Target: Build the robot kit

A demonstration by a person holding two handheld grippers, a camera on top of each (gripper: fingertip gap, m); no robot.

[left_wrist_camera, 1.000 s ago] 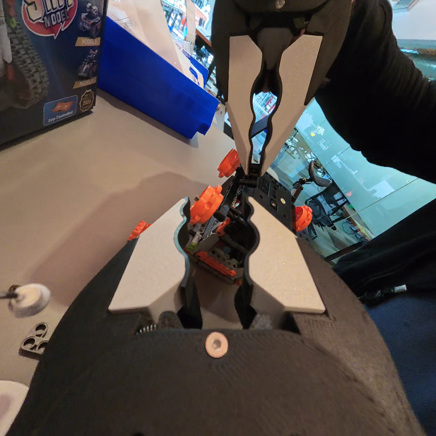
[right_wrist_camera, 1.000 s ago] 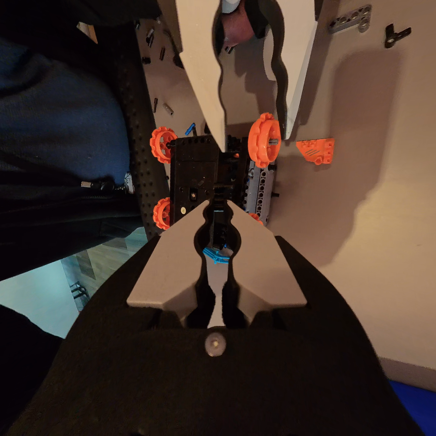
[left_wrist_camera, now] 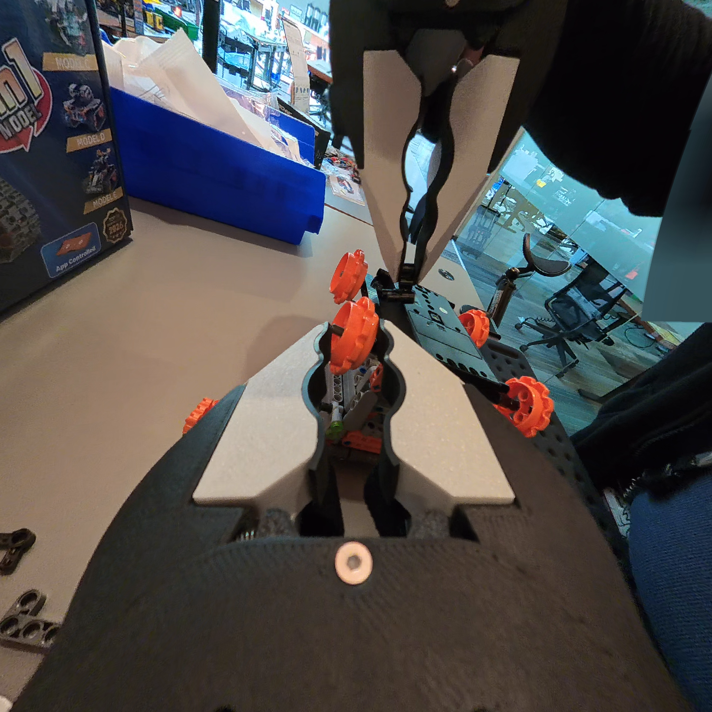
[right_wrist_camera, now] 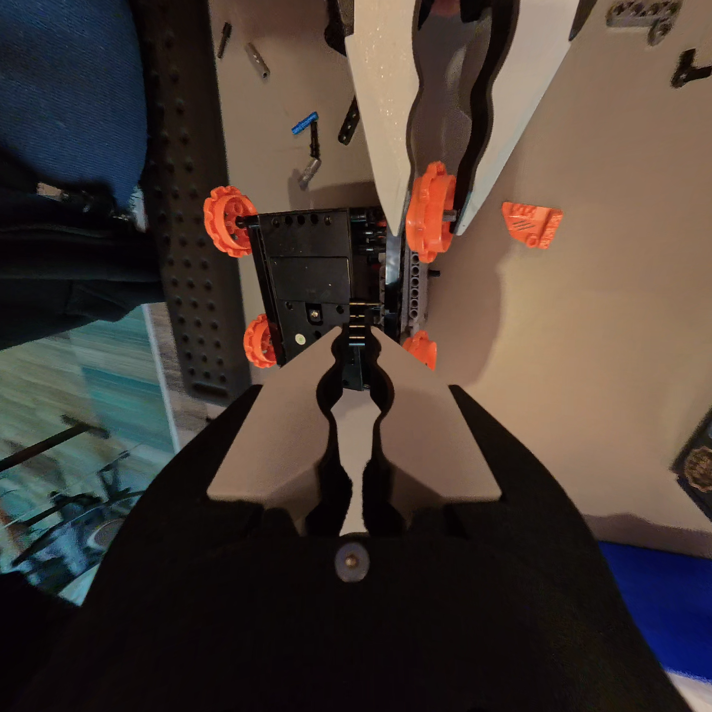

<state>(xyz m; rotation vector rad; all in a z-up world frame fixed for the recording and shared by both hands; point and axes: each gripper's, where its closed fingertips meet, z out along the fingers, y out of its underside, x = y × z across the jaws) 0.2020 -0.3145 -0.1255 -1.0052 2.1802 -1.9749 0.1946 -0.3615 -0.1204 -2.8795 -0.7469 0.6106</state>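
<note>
Beige tabletop (left_wrist_camera: 162,339) carries everything: a printed box (left_wrist_camera: 57,154) and a blue bin (left_wrist_camera: 215,169) stuffed with white paper stand at its far side. Near the table's edge sits a black brick-built vehicle (right_wrist_camera: 308,269) on orange wheels. Left gripper (left_wrist_camera: 352,331) straddles one orange wheel (left_wrist_camera: 352,341), jaws pressed against its sides. Right gripper (right_wrist_camera: 356,333) pinches a small black connector (right_wrist_camera: 356,327) on the vehicle's body. Loose beams (left_wrist_camera: 23,624), pins and an orange panel (right_wrist_camera: 533,223) lie scattered nearby.
</note>
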